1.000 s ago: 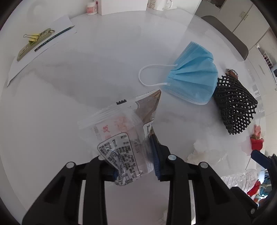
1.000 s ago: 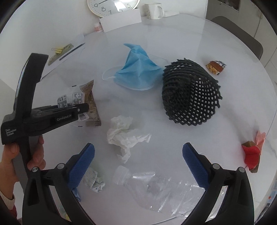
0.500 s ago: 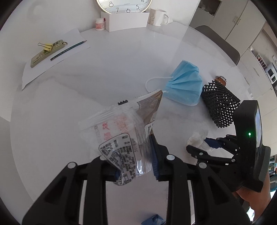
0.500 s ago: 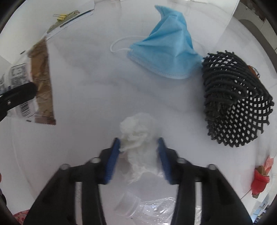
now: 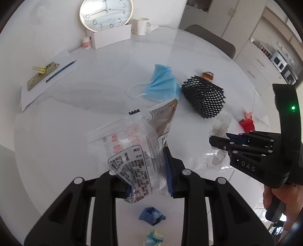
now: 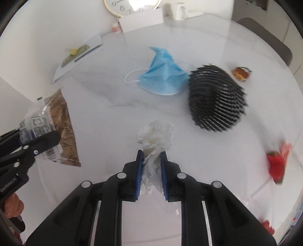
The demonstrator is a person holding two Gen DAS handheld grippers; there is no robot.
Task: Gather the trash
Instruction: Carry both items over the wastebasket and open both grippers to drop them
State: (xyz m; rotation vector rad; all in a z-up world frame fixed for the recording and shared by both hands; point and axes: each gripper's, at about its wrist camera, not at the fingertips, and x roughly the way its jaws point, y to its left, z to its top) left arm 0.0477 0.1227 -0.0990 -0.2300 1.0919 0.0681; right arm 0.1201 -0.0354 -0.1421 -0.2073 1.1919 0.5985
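My left gripper (image 5: 147, 170) is shut on a clear snack wrapper (image 5: 136, 140) with red print and a brown part, held above the white table. The wrapper also shows at the left of the right wrist view (image 6: 49, 128). My right gripper (image 6: 151, 170) is shut on a crumpled white tissue (image 6: 155, 138), lifted off the table; it also shows in the left wrist view (image 5: 220, 128). A blue face mask (image 6: 162, 75), a black mesh sleeve (image 6: 214, 100) and a red wrapper (image 6: 276, 162) lie on the table.
A small brown snack packet (image 6: 241, 72) lies behind the mesh. Crumpled blue scraps (image 5: 151, 216) lie near the front edge. Paper with a pencil and binder clip (image 5: 47, 75), a clock (image 5: 106, 13), a white box and a mug (image 5: 142, 25) stand at the back.
My right gripper closed on the tissue and lifted it. My left gripper rose and drew back with the wrapper, so more of the table shows.
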